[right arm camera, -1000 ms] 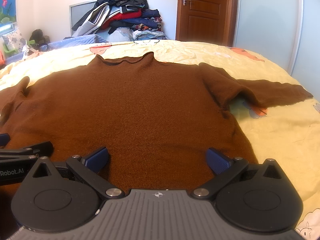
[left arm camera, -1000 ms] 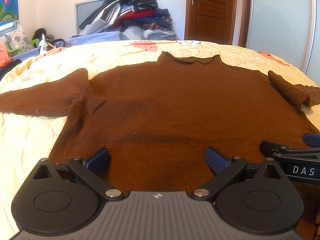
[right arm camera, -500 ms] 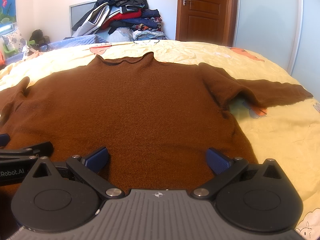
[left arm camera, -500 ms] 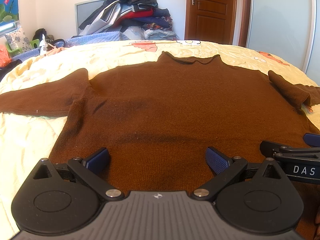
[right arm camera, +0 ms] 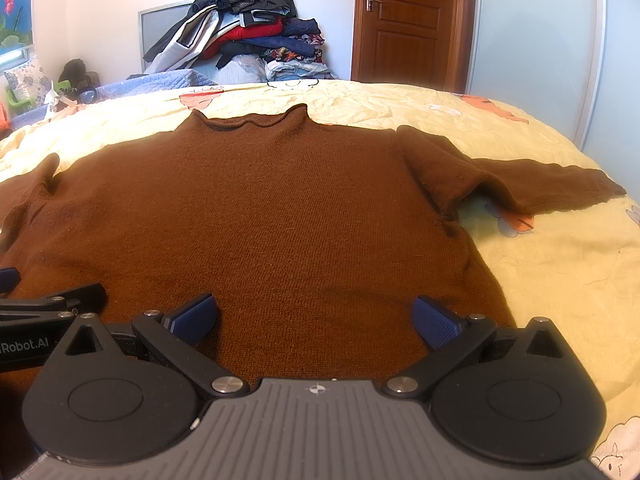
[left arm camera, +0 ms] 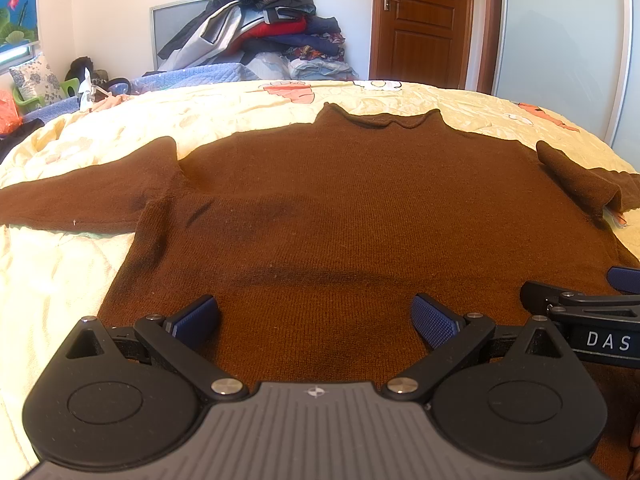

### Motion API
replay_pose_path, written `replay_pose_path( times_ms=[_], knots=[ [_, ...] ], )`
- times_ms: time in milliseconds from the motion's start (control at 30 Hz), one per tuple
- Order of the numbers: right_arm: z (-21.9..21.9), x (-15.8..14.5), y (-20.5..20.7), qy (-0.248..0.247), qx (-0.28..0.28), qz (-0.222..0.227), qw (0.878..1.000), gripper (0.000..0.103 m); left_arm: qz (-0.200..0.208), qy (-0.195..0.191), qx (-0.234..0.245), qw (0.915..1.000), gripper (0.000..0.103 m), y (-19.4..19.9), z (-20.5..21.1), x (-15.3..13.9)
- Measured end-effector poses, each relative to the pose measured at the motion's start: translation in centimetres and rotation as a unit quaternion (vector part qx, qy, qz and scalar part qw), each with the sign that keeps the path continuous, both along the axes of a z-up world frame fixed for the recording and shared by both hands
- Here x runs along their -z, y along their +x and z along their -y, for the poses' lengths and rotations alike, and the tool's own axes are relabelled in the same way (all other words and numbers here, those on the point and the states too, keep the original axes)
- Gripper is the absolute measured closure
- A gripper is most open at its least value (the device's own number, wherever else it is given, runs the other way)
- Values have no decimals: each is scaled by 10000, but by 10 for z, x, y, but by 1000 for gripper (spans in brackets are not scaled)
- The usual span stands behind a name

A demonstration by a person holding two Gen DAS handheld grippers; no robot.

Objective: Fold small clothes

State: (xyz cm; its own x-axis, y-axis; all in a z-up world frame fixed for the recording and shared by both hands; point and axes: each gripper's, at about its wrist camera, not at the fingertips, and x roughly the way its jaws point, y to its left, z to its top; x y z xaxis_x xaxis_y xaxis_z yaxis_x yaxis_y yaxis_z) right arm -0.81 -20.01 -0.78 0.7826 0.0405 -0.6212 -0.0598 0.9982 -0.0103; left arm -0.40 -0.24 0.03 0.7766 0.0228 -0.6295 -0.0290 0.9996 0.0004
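In the left wrist view, a brown knitted sweater (left arm camera: 340,208) lies flat and face up on a bed covered by a pale yellow quilt (left arm camera: 60,280) with a crinkled surface and cartoon prints. The knit is fine-ribbed and matte, with a rolled neckline at the far end and a few dark creases across the body. Its one sleeve (left arm camera: 80,196) stretches out flat toward the left edge, while the other sleeve (left arm camera: 580,184) is folded back on itself near the right edge. The left gripper (left arm camera: 316,320) sits low over the hem with its jaws spread wide, and its blue fingertips (left arm camera: 196,320), textured with fine dots, hold nothing between them. The black arm of the right gripper (left arm camera: 580,308) shows at the right edge, just beside it. Beyond the bed, a heap of clothes (left arm camera: 264,28) is stacked against a white wall, next to a glossy wooden door (left arm camera: 424,20). In the right wrist view, the same sweater (right arm camera: 260,216) fills the middle of the quilt (right arm camera: 560,272), its right sleeve (right arm camera: 520,184) bent at the armpit and reaching out flat to the side. The right gripper (right arm camera: 316,320) hovers over the hem, jaws set wide apart and empty, dotted blue fingertips (right arm camera: 436,324) resting near the knit. The left gripper (right arm camera: 52,300) shows as a black bar at the left edge.
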Motion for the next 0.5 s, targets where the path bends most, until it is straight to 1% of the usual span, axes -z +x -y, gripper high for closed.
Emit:
replay_pose_path(
  times_ms=[333,400,433,500],
  knots=[
    [0,0,0,-1,-6,-11,10000,0,-1,2,1,10000,0,0,0,0],
    [3,-3,2,55,-147,-131,9998,0,1,1,1,10000,0,0,0,0],
    [11,-9,3,223,-200,-209,9993,0,2,0,1,10000,0,0,0,0],
    [43,-28,3,831,-175,18,9964,0,1,1,1,10000,0,0,0,0]
  ],
)
